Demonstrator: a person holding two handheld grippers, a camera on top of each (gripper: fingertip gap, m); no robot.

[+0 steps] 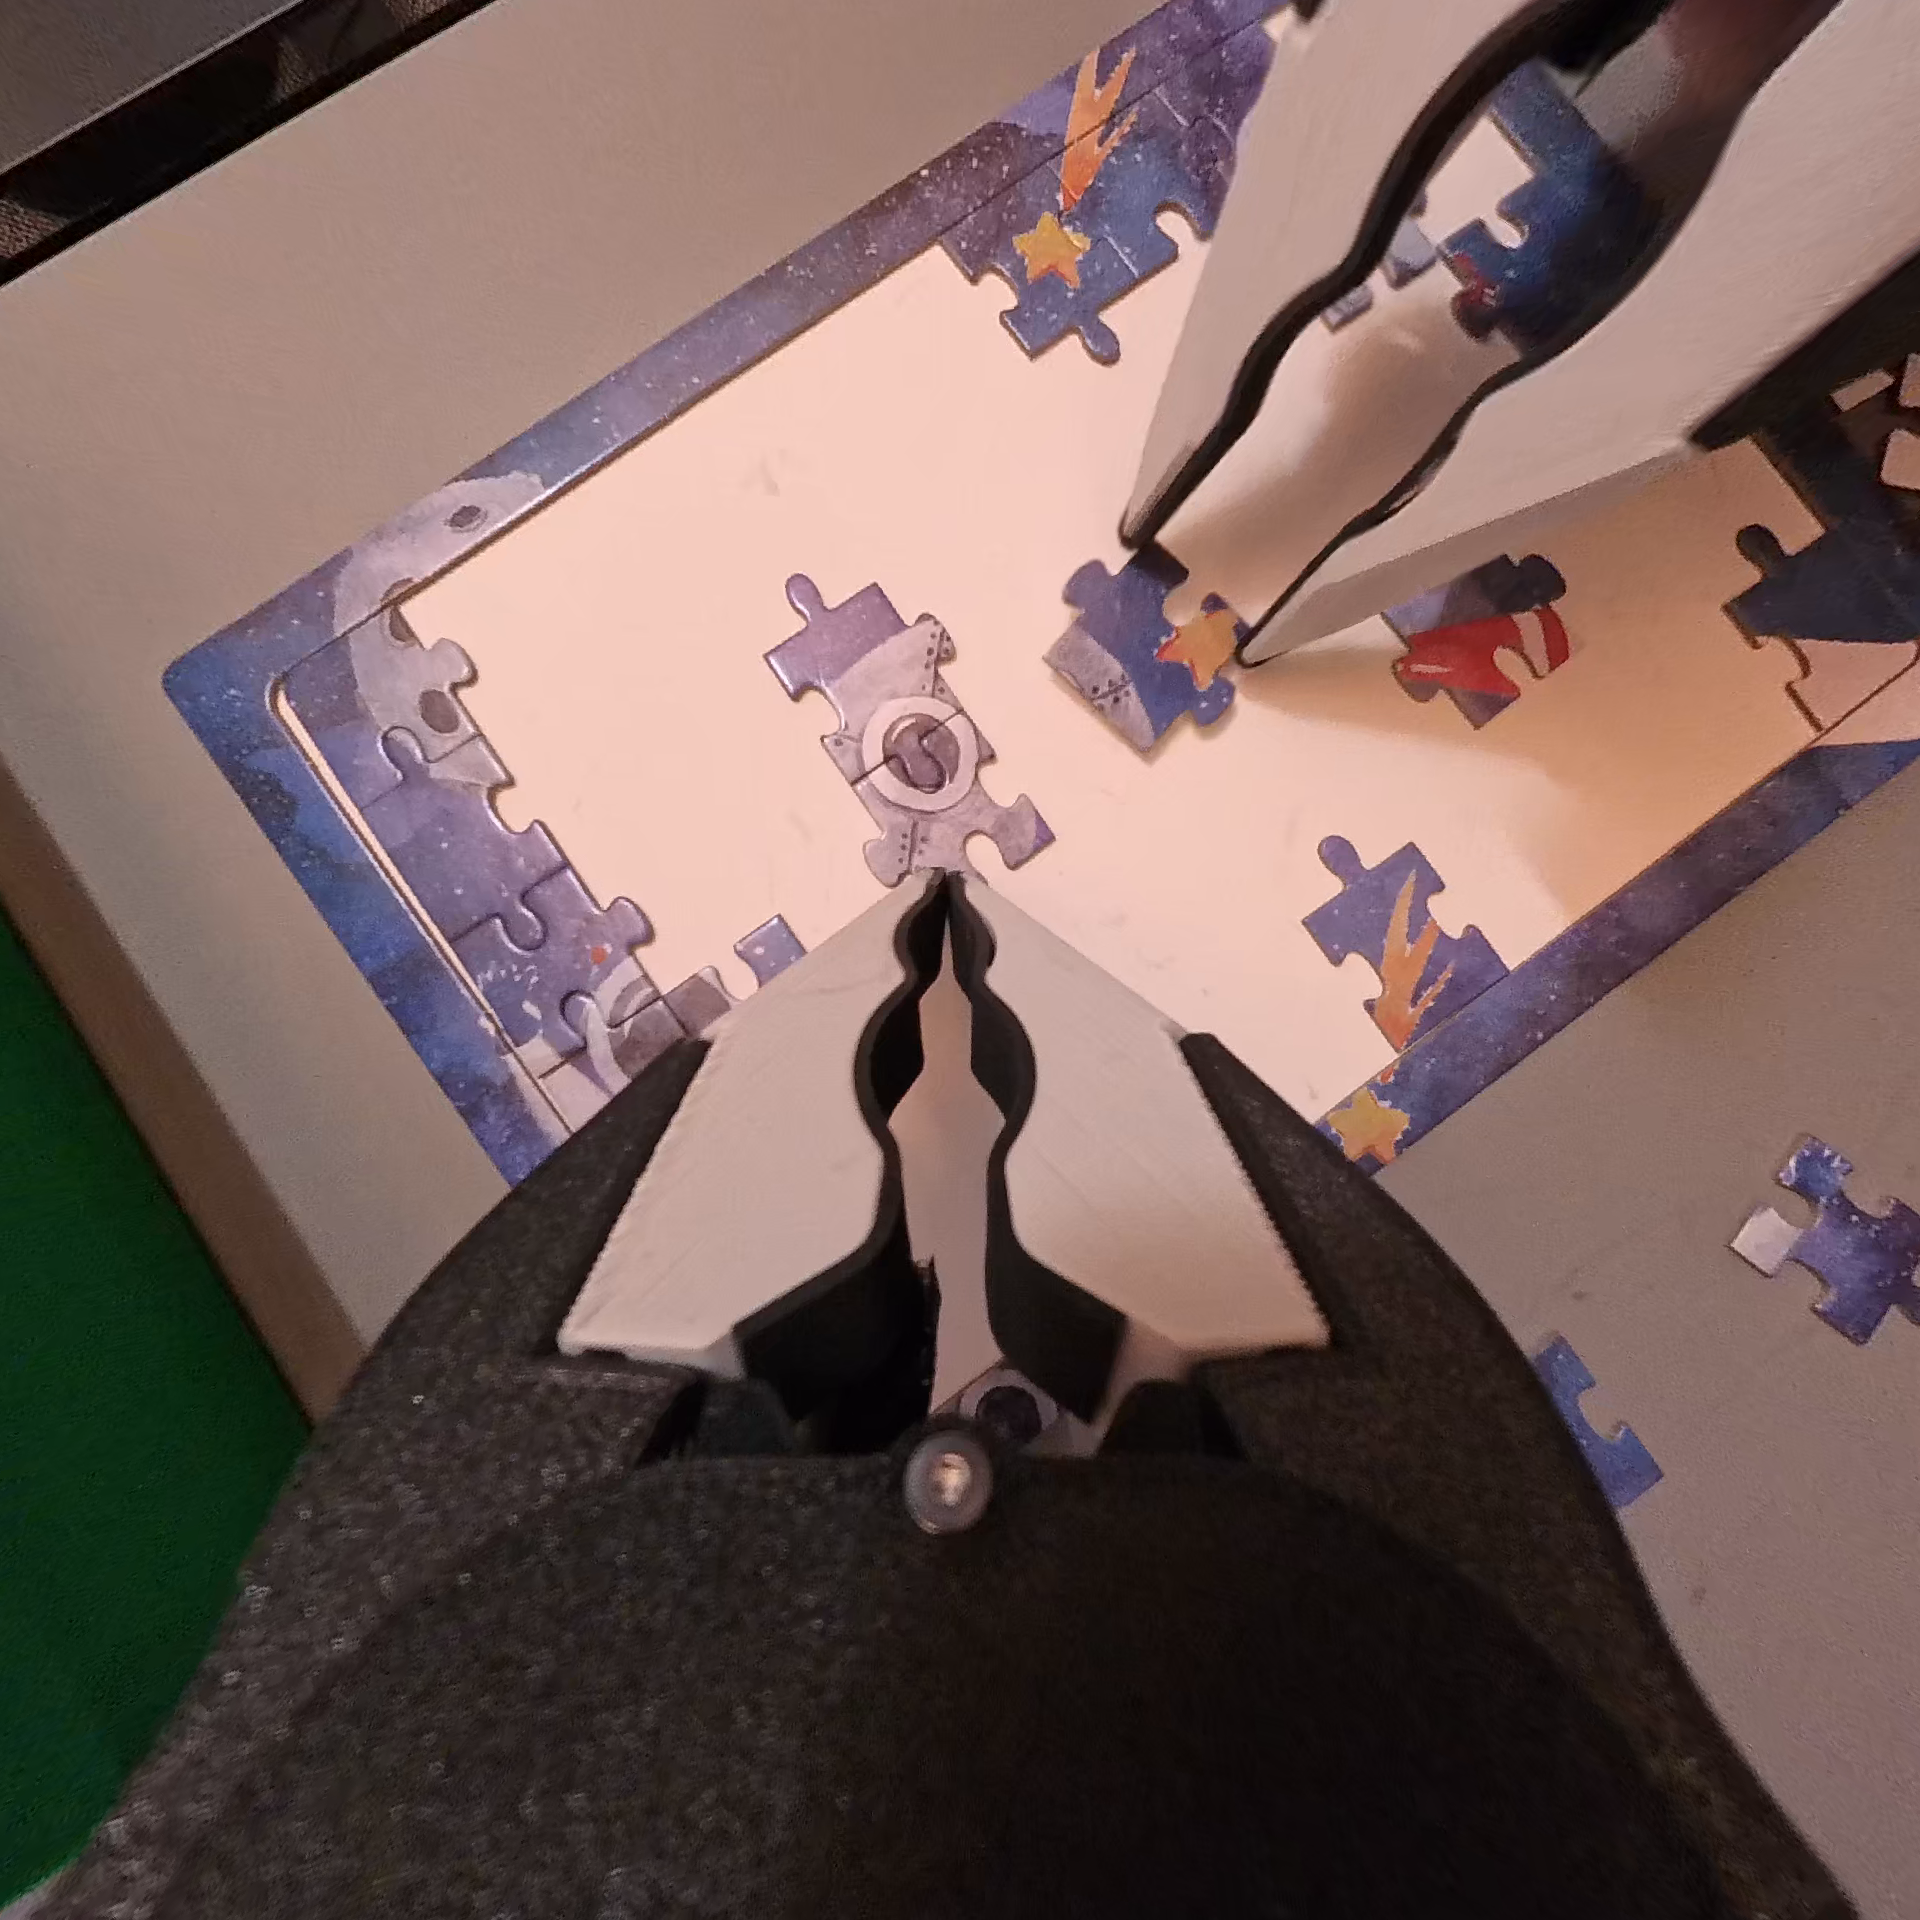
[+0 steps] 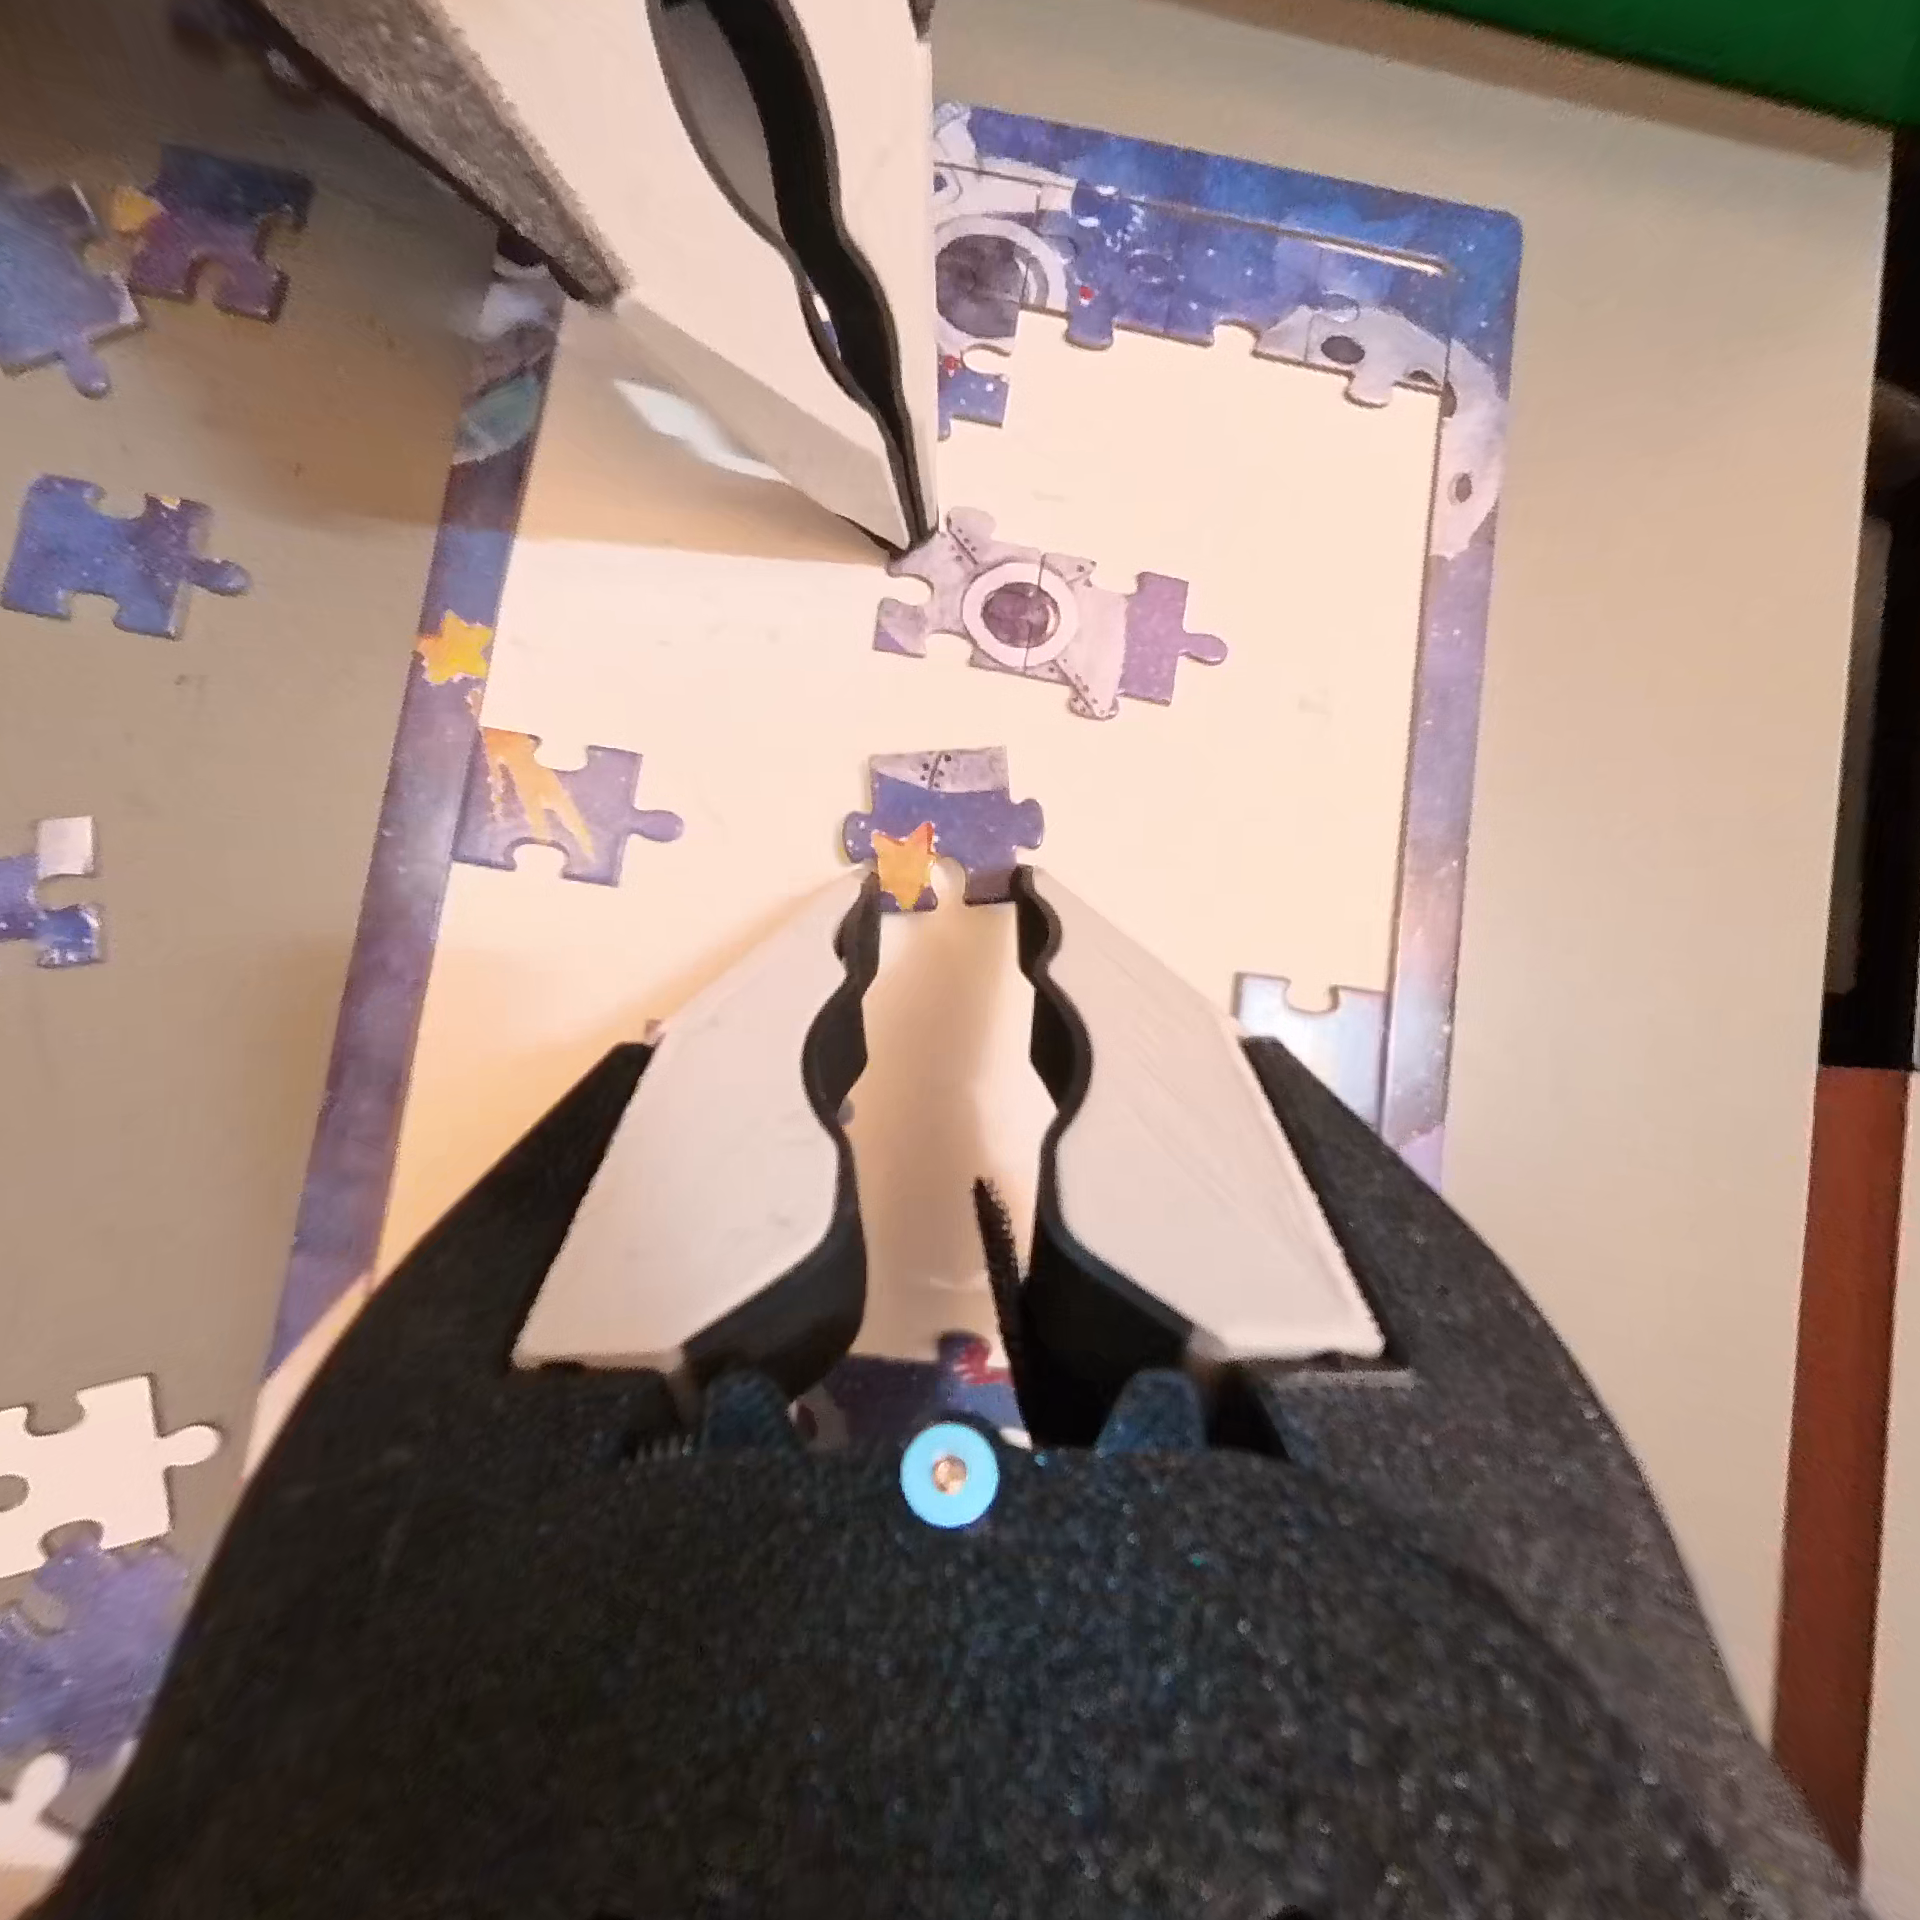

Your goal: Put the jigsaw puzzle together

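Two joined pieces (image 1: 906,743) — grey porthole, star-speckled blue

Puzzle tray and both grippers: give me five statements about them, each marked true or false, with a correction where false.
1. The left gripper has its fingers closed, tips at the edge of the joined porthole pieces. True.
2. The right gripper is clamped shut on the red piece. False: its fingers are apart, with tips at the star piece.
3. The puzzle tray is completely filled. False: most of its pale floor is bare.
4. Loose pieces lie on the table outside the tray. True.
5. The comet piece lies inside the tray near its border. True.
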